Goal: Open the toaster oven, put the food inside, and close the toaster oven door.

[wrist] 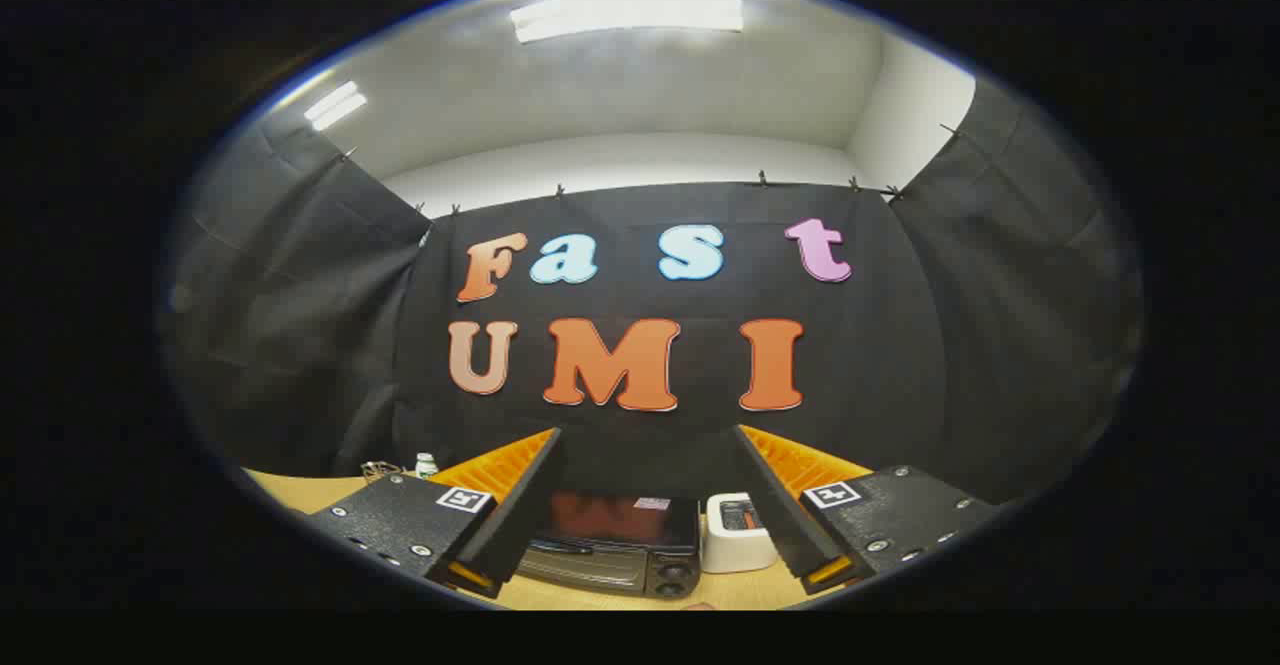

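Closest to us is the claw (645, 535), its two fingers spread wide apart with nothing held between them, hanging well above the wooden table (300, 493) and tipped up so that it looks more at the far wall than at the work. Down in the gap between the fingers, and a good way beyond their tips, sits the toaster oven (615, 543), a dark box with a glass front and two round knobs at its right end. Its door looks shut to me, flat against the body with the handle bar across the front, though the oven is small in view and I would not swear to it. Just to the right of the oven, close beside it and partly behind the right finger, stands a small white box-like appliance (738, 535); what it is I cannot tell. Off past the left finger, near the back of the table, a small white bottle (426, 464) stands next to a tangle of something wiry. I can't pick out the food for certain anywhere here. By my reckoning the job has hardly begun: the door is not yet opened, nothing has gone inside, and the closing comes after. The claw would first have to come down and forward to that door handle.
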Tool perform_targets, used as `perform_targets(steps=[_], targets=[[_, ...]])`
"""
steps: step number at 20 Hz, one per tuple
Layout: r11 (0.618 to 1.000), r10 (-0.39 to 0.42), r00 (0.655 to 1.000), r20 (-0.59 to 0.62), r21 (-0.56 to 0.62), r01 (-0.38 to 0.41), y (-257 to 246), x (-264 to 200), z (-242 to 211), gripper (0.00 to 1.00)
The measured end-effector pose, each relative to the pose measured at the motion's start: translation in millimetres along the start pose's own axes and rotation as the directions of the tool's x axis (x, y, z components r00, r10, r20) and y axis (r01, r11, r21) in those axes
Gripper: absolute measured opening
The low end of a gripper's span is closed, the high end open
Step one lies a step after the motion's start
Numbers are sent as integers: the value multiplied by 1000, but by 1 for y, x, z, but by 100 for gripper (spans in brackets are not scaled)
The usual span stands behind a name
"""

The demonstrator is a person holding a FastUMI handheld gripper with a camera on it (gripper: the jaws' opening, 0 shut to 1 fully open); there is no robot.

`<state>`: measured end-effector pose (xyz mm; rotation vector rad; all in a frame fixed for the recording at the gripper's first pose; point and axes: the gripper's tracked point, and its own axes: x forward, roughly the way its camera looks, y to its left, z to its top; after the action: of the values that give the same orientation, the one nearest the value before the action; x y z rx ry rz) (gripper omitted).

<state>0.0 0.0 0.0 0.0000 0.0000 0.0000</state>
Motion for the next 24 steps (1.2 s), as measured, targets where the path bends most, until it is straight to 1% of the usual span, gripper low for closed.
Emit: perform_targets(steps=[8,15,24], targets=[[1000,18,1000,7,11,-18,8,-5,5,97],[999,33,999,7,-5,-33,17,-7,7,97],[998,53,999,-3,27,-52,23,-7,6,97]])
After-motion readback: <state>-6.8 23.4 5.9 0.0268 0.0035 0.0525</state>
